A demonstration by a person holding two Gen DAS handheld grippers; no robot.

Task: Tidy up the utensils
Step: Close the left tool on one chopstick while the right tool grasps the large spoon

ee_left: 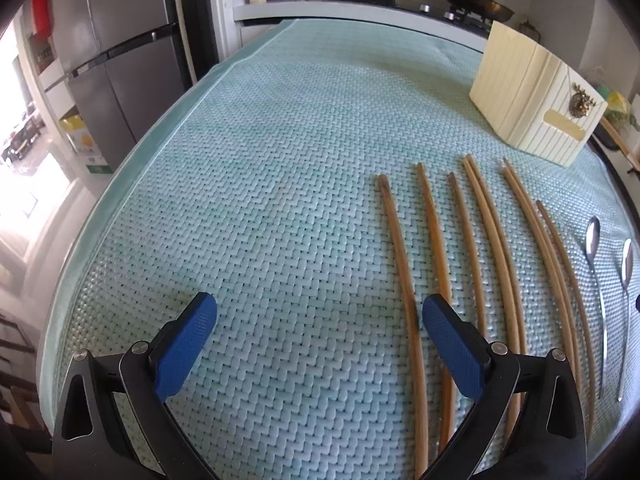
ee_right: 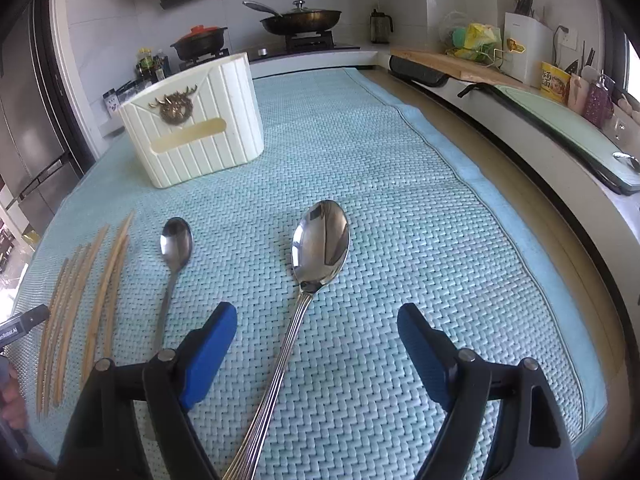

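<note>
Several wooden chopsticks [ee_left: 404, 272] lie side by side on the teal woven mat [ee_left: 260, 160], with two steel spoons [ee_left: 592, 240] to their right. A cream ribbed utensil holder [ee_left: 532, 108] stands beyond them. My left gripper [ee_left: 320, 316] is open and empty; the leftmost chopstick passes just inside its right finger [ee_left: 448, 340]. In the right wrist view, my right gripper [ee_right: 316, 320] is open, hovering over the handle of the large spoon [ee_right: 320, 240]. The small spoon [ee_right: 176, 244], the chopsticks [ee_right: 96, 292] and the holder [ee_right: 192, 128] lie to the left.
A fridge [ee_left: 120, 60] stands left of the table. A stove with a pot [ee_right: 200, 42] and a pan [ee_right: 300, 20] sits behind it. A counter with a cutting board [ee_right: 452, 60] and packets runs along the right. The mat's right edge [ee_right: 472, 176] is near.
</note>
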